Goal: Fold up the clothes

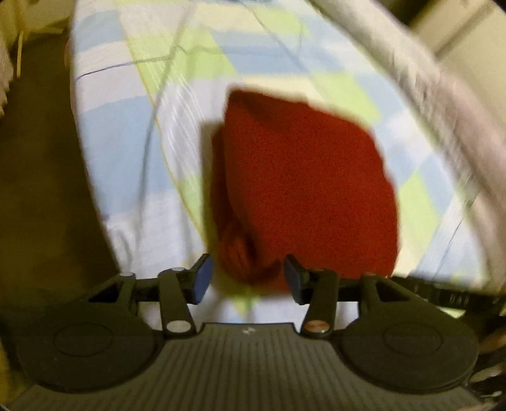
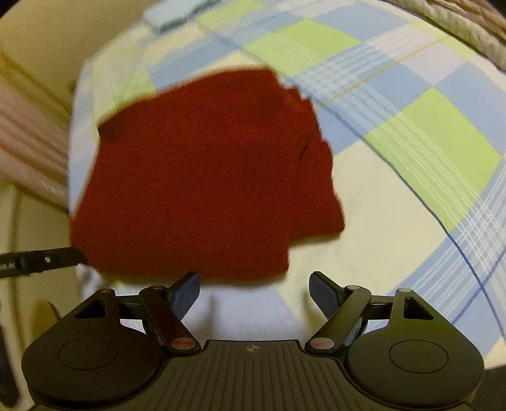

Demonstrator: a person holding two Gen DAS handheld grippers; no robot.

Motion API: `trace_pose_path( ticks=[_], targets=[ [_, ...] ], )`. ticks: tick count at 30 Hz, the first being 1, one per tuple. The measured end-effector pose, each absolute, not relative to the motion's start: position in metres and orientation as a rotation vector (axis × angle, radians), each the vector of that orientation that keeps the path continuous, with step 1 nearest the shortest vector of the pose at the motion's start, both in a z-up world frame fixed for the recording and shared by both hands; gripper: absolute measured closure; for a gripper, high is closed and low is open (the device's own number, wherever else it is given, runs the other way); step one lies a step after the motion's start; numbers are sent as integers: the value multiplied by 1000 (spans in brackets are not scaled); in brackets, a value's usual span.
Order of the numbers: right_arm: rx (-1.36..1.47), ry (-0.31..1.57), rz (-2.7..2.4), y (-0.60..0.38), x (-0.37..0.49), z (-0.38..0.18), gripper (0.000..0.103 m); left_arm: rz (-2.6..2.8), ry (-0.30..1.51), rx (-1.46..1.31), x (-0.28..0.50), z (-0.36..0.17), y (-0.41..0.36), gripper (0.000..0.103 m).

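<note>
Two grippers: both are yours, both in view, both pointed at the same spot on the bed.
Sweater: the red sweater (image 1: pixel 303 189) is lying folded up in a chunky rectangle on the checked bedspread (image 1: pixel 132 151). In the right wrist view the layers show stacked along its right edge.
Left gripper: your left gripper (image 1: pixel 247 278) has its fingers spread apart, nothing pinched. A bunched, ribbed bit of the sweater sits right in the gap between the blue pads (image 1: pixel 202 276); can't tell if they touch it.
Right gripper: your right gripper (image 2: pixel 254 295) has its fingers wide apart and empty. The sweater's near edge is just ahead of the left pad, while the right pad sits over bare bedspread.
Other gripper in shot: a black bar of your left gripper pokes in at the left edge of the right wrist view, just beside the sweater's near-left corner.
Blue cloth: a light blue cloth (image 2: pixel 180 12) lies at the far end of the bed, well apart from the sweater.
Blur: both views are smeared, so fine detail is lost.
</note>
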State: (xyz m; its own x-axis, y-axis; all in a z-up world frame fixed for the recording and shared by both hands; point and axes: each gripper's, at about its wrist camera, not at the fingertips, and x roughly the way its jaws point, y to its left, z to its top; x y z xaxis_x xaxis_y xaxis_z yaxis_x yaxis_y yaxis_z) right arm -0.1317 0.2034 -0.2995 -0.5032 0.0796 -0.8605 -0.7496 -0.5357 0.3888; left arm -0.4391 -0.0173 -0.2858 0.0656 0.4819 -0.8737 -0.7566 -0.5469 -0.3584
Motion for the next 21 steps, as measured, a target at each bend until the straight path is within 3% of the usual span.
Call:
trace_pose_path(
  ticks=[5,9,21],
  targets=[
    [-670,1516,1986,268,-71,-326,24,1628,18,-1444,-486,-293,-21,45],
    [-516,1760,1922,306,-61,-375,20,1578,-126,-1510,-504,-317,-13,44],
    [-567,1887,2076,334,-107,-413,20,1478,-361,-1629,-523,-369,1,44]
  ],
)
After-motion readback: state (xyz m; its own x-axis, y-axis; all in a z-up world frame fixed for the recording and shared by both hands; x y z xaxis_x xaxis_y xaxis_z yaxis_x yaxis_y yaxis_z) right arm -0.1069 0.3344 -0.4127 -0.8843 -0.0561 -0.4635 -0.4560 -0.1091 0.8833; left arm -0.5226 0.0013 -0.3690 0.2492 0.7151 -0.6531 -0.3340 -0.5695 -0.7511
